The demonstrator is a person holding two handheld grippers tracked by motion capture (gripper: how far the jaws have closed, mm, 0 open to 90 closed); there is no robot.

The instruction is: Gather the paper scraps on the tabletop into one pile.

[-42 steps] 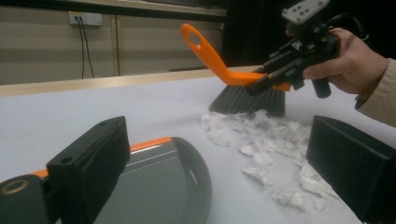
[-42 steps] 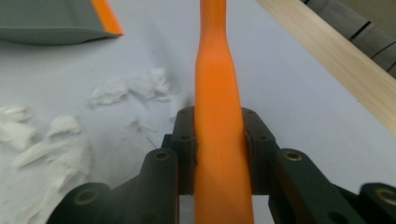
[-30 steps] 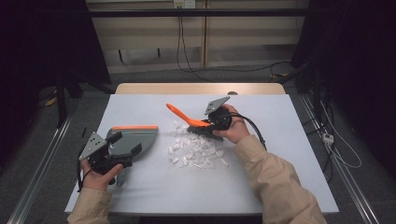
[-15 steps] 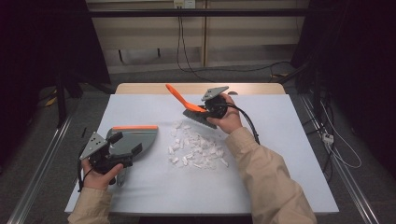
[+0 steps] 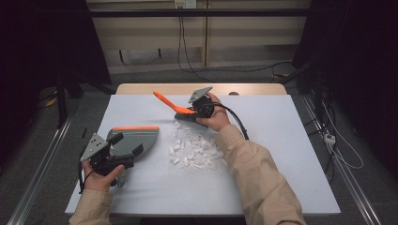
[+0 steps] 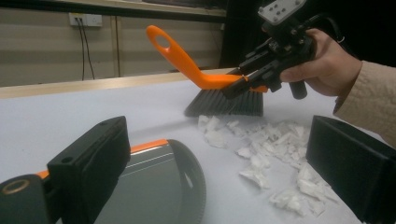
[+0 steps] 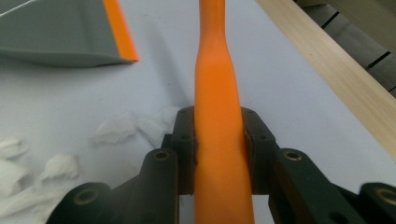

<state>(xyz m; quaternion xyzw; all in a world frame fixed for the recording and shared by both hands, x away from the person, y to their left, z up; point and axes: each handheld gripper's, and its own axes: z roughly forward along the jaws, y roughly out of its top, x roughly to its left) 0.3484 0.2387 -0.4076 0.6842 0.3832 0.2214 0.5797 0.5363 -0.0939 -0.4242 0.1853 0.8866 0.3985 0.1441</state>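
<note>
1. Right gripper [image 5: 193, 111]: jaws clamped on orange handle of brush [image 5: 180, 111], bristles at far edge of paper scraps [image 5: 195, 150].
2. Left gripper [image 5: 126, 151]: jaws wide apart, around near edge of dustpan [image 5: 136, 139] resting on table [image 5: 281, 154], left of scraps.

An orange-handled brush [image 5: 176, 106] with dark bristles is held at the far edge of scattered white paper scraps [image 5: 195, 151]; a grey, orange-trimmed dustpan [image 5: 133, 139] is set left.
</note>
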